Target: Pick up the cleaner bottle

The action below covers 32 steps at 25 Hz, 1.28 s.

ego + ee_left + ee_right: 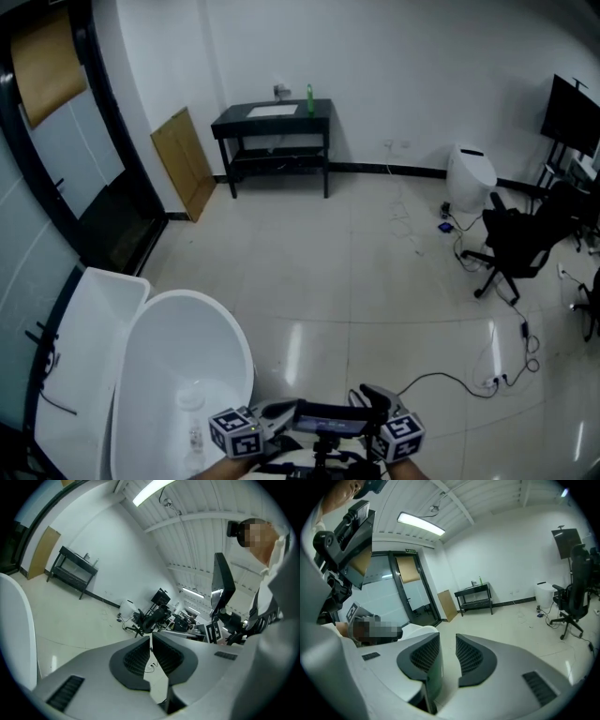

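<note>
The cleaner bottle [309,98] is a small green bottle standing upright on a black table [230,120] against the far wall; in the right gripper view the bottle [480,581] is tiny above the same table [474,591]. Both grippers are low at the near edge of the head view, far across the floor from the bottle. My left gripper [289,411] [151,637] has its fingertips together with nothing between them. My right gripper [371,396] [447,640] shows a clear gap between its jaws, and the gap is empty.
A white bathtub [178,375] stands close at the left. A wooden board [187,159] leans on the wall beside the table. A black office chair [511,248], a white bin [469,178] and floor cables [487,375] are at the right. Tiled floor lies between me and the table.
</note>
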### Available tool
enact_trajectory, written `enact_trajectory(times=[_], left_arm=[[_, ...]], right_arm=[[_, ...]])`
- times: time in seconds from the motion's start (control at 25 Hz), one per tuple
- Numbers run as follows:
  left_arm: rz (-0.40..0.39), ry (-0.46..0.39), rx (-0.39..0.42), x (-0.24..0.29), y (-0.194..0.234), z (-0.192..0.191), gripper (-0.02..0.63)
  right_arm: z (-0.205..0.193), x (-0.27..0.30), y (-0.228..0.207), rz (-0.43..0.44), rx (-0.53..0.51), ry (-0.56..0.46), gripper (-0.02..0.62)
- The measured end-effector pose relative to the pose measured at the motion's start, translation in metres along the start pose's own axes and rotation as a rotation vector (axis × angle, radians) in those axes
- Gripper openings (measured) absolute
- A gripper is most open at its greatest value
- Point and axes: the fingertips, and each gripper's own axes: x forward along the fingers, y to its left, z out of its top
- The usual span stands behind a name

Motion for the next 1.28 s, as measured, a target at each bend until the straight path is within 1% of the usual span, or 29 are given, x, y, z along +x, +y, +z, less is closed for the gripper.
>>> enact_trajectory(times=[0.12, 0.36, 0.52, 0.64, 0.84, 0.92, 1.12, 1.28], left_arm=[[0.003, 0.000, -0.004, 0.020, 0.011, 0.016, 0.012], [-0.008, -0.028, -0.035, 0.052, 0.053, 0.051, 0.012], [-0.010, -0.024, -0.007, 0.080, 0.094, 0.083, 0.012], [-0.010, -0.031, 0.013, 0.093, 0.130, 0.116, 0.014], [-0.034, -0.064, 0.026, 0.104, 0.183, 0.176, 0.014], [-0.035, -0.072, 0.027, 0.107, 0.204, 0.193, 0.044], [-0.025, -0.084, 0.010, 0.109, 0.248, 0.221, 0.044], [0.006, -0.096, -0.022, 0.112, 0.274, 0.235, 0.044]], right_arm=[[0.024, 0.008, -0.009, 0.000, 0.011, -0.012, 0.120], [0.046, 0.044, -0.045, -0.034, 0.029, -0.012, 0.135], [0.071, 0.080, -0.073, -0.070, 0.042, -0.019, 0.141], [0.097, 0.115, -0.086, -0.086, 0.047, -0.023, 0.141], [0.154, 0.174, -0.098, -0.115, 0.028, -0.037, 0.141], [0.171, 0.197, -0.101, -0.120, 0.033, -0.043, 0.148], [0.199, 0.247, -0.107, -0.120, 0.023, -0.041, 0.153], [0.218, 0.279, -0.116, -0.100, 0.014, -0.030, 0.158]])
